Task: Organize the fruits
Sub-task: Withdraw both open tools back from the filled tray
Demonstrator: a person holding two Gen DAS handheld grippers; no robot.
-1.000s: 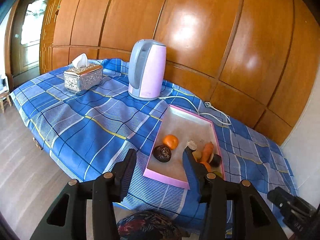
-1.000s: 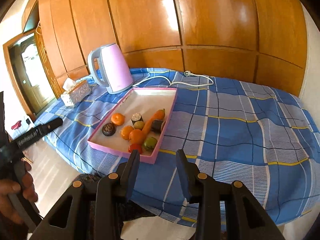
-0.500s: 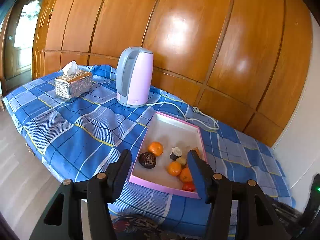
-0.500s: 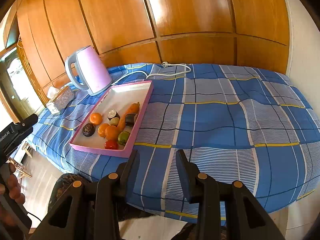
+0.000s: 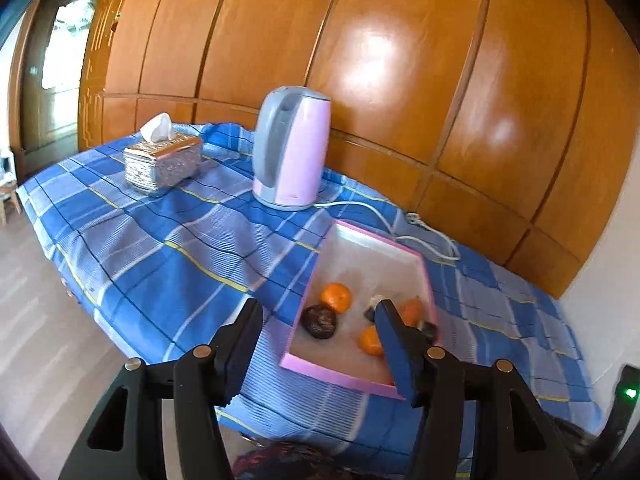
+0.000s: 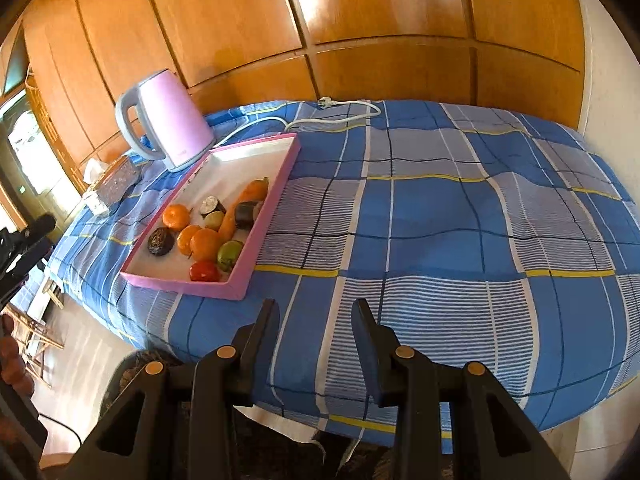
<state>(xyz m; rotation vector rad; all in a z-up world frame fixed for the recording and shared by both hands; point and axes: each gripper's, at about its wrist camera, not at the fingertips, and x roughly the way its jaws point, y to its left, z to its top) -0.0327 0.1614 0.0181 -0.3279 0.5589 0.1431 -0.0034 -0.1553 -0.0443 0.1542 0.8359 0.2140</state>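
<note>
A pink tray (image 6: pixel 265 216) lies on the blue checked cloth, left of centre in the right wrist view. It holds a mandarin (image 6: pixel 176 216), a dark wrinkled fruit (image 6: pixel 161 241), two more oranges, a green fruit (image 6: pixel 230 254), a red fruit (image 6: pixel 205 272), a carrot (image 6: pixel 245 202) and dark cut pieces. My left gripper (image 5: pixel 319 310) hovers before the tray's near end (image 5: pixel 340 376), open and empty; its right finger hides part of the fruit pile. My right gripper (image 6: pixel 315 306) hangs over the cloth's front edge, right of the tray, with a narrow empty gap between its fingers.
A pink-and-grey kettle (image 5: pixel 292 148) stands behind the tray, its white cord (image 6: pixel 340 110) trailing along the wooden wall. A silver tissue box (image 5: pixel 162 160) sits at the far left. Bare checked cloth (image 6: pixel 460 220) spreads right of the tray. A hand (image 6: pixel 8 356) shows at the left edge.
The left jaws have spread wider. The right gripper has sunk nearer the cloth and rolled, so the tray now sits further left and tilted in its view.
</note>
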